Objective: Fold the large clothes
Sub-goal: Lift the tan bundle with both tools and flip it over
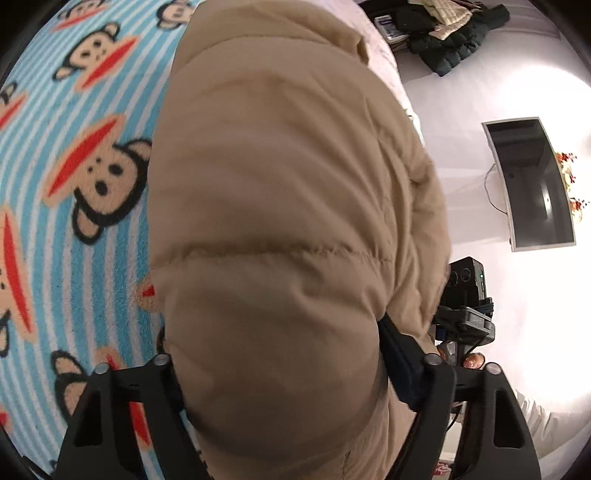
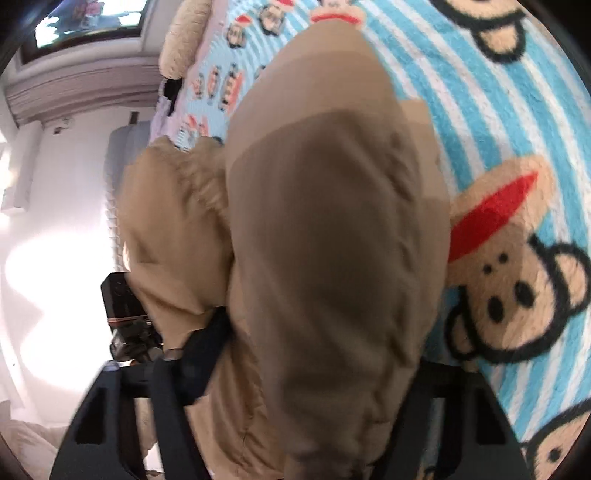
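Observation:
A tan puffer jacket (image 1: 288, 206) fills the middle of the left wrist view, bulging up between my left gripper's (image 1: 291, 373) black fingers, which are shut on its quilted edge. In the right wrist view the same jacket (image 2: 325, 240) hangs lifted above the bed, and my right gripper (image 2: 295, 369) is shut on another part of its edge. Each view shows the other gripper's camera body beside the jacket (image 1: 465, 295) (image 2: 125, 306). The fingertips are hidden by fabric in both views.
A blue-and-white striped blanket with cartoon monkeys (image 1: 74, 206) (image 2: 517, 155) covers the bed under the jacket. A dark jacket pile (image 1: 450, 33) lies on a stand, a wall TV (image 1: 532, 184) hangs beyond, and a pillow (image 2: 184, 37) sits at the bed's far end.

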A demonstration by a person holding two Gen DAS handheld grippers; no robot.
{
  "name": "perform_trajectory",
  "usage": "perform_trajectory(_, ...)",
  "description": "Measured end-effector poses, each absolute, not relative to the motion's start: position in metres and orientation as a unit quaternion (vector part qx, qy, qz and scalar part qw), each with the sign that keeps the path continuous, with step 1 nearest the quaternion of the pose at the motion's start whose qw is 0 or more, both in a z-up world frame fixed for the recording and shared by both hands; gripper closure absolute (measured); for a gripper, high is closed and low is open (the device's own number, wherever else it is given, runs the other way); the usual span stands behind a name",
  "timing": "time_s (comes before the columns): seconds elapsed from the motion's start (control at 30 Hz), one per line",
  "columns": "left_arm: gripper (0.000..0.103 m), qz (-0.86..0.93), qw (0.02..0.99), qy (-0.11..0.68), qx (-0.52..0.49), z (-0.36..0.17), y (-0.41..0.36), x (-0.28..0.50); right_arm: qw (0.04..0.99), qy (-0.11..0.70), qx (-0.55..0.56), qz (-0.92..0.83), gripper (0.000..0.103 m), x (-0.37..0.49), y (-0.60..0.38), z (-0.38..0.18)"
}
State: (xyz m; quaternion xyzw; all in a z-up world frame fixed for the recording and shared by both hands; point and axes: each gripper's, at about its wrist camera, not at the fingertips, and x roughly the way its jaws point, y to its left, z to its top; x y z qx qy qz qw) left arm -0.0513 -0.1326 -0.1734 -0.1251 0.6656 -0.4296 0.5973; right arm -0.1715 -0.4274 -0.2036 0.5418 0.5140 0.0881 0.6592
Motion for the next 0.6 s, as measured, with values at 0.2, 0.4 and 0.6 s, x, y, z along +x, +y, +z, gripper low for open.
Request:
perform_trajectory(0.2, 0.025, -0.452, 0.61, 0.639, -0.125, -0.146, -0.122, -0.042, 0.668, 0.489, 0.55, 0.104, 0.053, -0.162, -0.408, -0.182)
perform_trajectory(0.4, 0.025, -0.457, 0.631, 0.61, -0.139, -0.124, -0.078, -0.003, 0.686, 0.47, 0.543, 0.118, 0.053, -0.13, -0.368, -0.155)
perform_trajectory(0.6, 0.025, -0.45, 0.652, 0.596, -0.133, -0.116, -0.01, 0.066, 0.698, 0.453, 0.54, 0.125, 0.053, -0.075, -0.307, -0.147)
